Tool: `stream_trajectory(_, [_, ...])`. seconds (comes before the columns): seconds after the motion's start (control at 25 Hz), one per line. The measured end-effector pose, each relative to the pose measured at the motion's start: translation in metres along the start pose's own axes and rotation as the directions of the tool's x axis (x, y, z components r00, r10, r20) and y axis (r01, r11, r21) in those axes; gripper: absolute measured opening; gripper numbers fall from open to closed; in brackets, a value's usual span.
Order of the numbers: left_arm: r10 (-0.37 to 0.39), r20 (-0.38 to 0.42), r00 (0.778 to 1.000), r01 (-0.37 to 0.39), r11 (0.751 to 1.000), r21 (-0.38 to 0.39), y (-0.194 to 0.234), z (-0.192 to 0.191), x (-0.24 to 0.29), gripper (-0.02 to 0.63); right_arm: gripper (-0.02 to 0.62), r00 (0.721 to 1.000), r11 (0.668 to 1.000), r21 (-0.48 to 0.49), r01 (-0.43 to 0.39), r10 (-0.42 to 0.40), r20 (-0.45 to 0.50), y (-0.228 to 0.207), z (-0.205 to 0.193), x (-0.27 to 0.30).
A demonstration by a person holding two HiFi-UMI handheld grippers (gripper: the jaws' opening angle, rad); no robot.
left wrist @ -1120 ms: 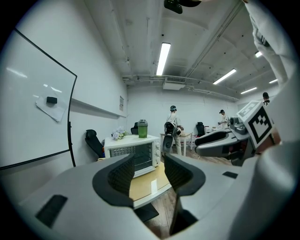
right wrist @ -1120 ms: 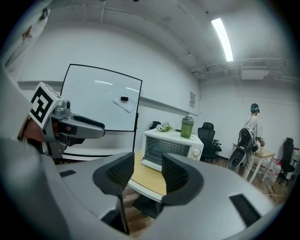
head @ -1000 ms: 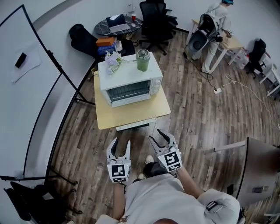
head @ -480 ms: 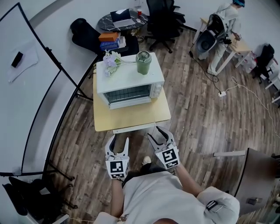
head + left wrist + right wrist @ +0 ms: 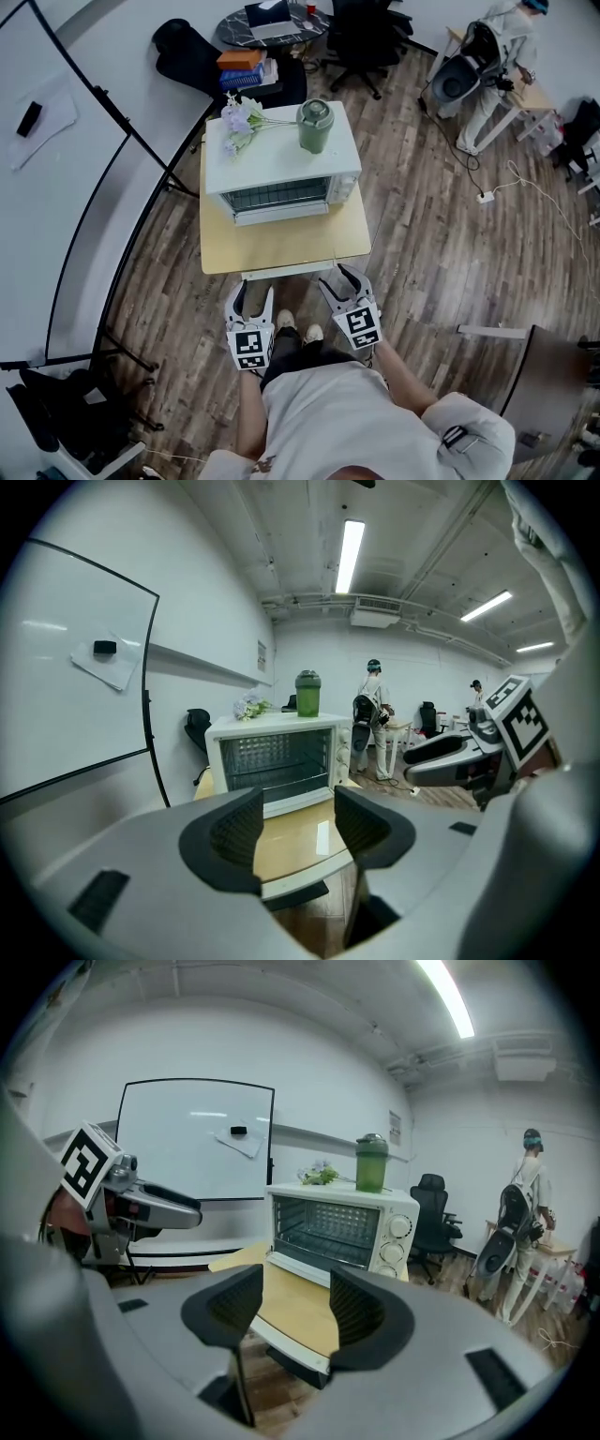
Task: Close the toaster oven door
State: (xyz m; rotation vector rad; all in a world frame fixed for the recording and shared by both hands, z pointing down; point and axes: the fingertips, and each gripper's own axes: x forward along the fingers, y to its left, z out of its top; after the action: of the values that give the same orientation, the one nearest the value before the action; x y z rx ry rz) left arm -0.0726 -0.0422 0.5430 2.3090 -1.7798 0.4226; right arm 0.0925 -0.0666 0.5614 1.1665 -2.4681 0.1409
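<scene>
A white toaster oven (image 5: pixel 281 174) stands at the back of a small wooden table (image 5: pixel 281 246). In both gripper views its door (image 5: pixel 292 1265) hangs down and open, and the wire racks inside (image 5: pixel 274 759) show. My left gripper (image 5: pixel 254 292) and right gripper (image 5: pixel 339 277) hover side by side just short of the table's front edge, well away from the oven. Their jaws have just been opening. Both are open with nothing between them, as the left gripper (image 5: pixel 295 832) and right gripper (image 5: pixel 291 1312) show in their own views.
A green lidded cup (image 5: pixel 315 125) and a bunch of flowers (image 5: pixel 239 120) rest on the oven's top. A whiteboard on a black stand (image 5: pixel 56 187) is at the left. Behind are a round table (image 5: pixel 272 23), an office chair (image 5: pixel 361 37) and a person (image 5: pixel 511 37).
Both grippers have drawn closer to the table's front edge and lower, and their jaws stand wider apart than before. The oven's door has not moved.
</scene>
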Motion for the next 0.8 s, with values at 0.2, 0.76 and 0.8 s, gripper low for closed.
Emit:
stream_trajectory(0.2, [-0.005,-0.058,0.998,0.003,1.0,-0.022,0.013,-0.028,0.019,0.248,0.23,0.998,1.0,0.011,0.0,0.001,-0.058,-0.004,-0.025,0.023])
stream_trajectory(0.76, [-0.062,-0.228,0.972,0.057,0.998,-0.03,0.045,-0.115,0.066,0.268,0.238,0.969,0.997,0.003,0.078,-0.075,-0.236,-0.022,-0.109,0.072])
stream_trajectory(0.8, [-0.067,-0.241,0.968,0.061,0.998,-0.032,0.047,-0.122,0.069,0.27,0.239,0.963,0.997,0.007,0.08,-0.076,-0.26,-0.022,-0.117,0.074])
